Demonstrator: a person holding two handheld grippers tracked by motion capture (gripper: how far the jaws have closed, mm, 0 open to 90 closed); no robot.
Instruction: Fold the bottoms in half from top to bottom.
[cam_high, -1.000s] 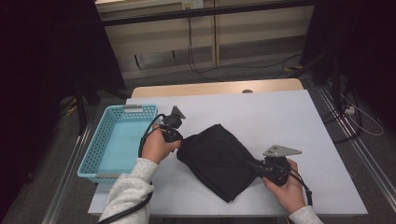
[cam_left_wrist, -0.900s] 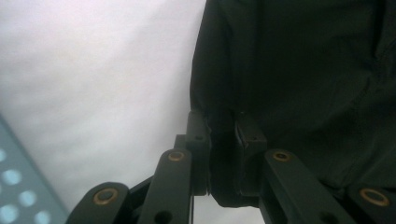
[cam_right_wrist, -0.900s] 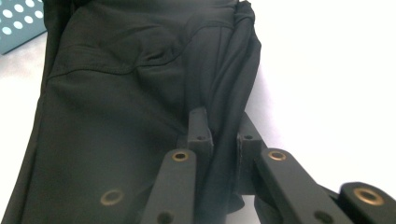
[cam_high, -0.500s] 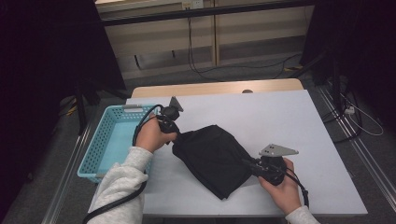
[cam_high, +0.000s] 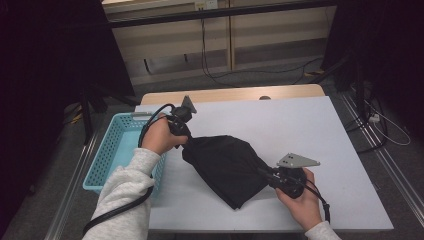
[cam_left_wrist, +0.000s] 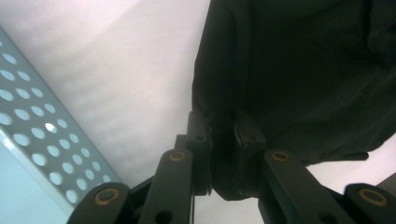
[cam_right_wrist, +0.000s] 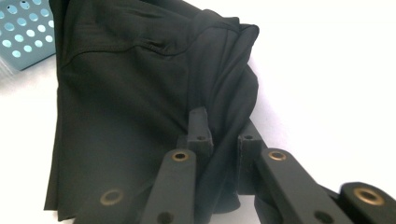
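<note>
High view looks down; tongs views close, sharing black cloth (cam_high: 227, 167)

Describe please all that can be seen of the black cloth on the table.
The black cloth is a thin, matte, soft fabric with a stitched seam, folded and creased. It lies slantwise on the white table, right of the blue basket. The left tongs pinch its far edge near the basket; the right tongs pinch its near right edge. Its middle rests on the table.

Black garment (cam_high: 227, 169), plain, no print. Light blue basket (cam_high: 111, 155), walls patterned with round holes. White worktop (cam_high: 300, 130), pale wood edge at far side. Black jaws with brass-coloured pivot pins. Light grey sleeve (cam_high: 125, 192). Grey three-cornered plates.
</note>
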